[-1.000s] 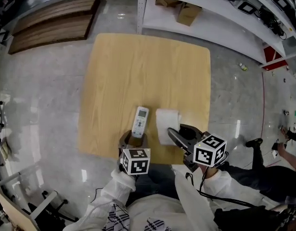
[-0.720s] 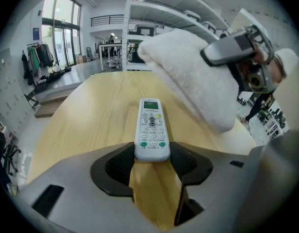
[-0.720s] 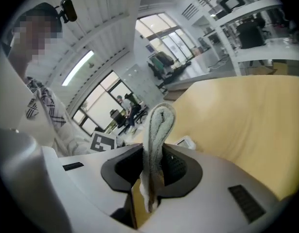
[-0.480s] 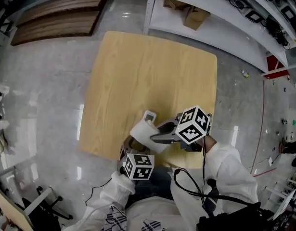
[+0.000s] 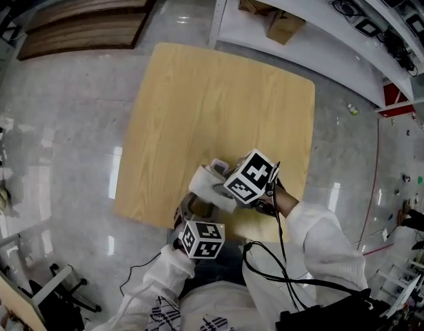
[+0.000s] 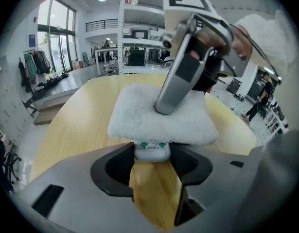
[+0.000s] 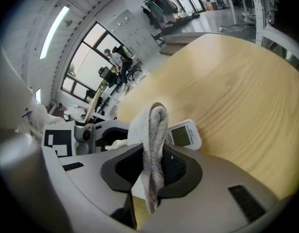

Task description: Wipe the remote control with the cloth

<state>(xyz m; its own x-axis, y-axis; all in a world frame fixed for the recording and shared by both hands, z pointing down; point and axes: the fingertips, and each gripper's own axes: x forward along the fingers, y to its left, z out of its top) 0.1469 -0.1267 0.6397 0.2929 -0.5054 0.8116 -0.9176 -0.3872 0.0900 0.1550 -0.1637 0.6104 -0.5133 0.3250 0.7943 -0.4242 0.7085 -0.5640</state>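
The white remote control (image 6: pixel 151 151) lies on the wooden table (image 5: pixel 218 95) with its near end between the jaws of my left gripper (image 6: pixel 152 155), which is shut on it. A folded white cloth (image 6: pixel 161 116) lies over most of the remote. In the right gripper view only the remote's display end (image 7: pixel 184 134) pokes out from under the cloth (image 7: pixel 156 123). My right gripper (image 7: pixel 151 152) is shut on the cloth and presses it down onto the remote from the right. In the head view the cloth (image 5: pixel 206 183) hides nearly all of the remote.
Both grippers work at the table's near edge. White shelving (image 5: pixel 301 19) with a cardboard box (image 5: pixel 284 25) stands behind the table on the right. A wooden pallet (image 5: pixel 87 19) lies on the floor at the far left.
My right gripper has picked the cloth up from the table beside the remote and carried it left onto the remote. The left gripper has stayed at the remote's near end.
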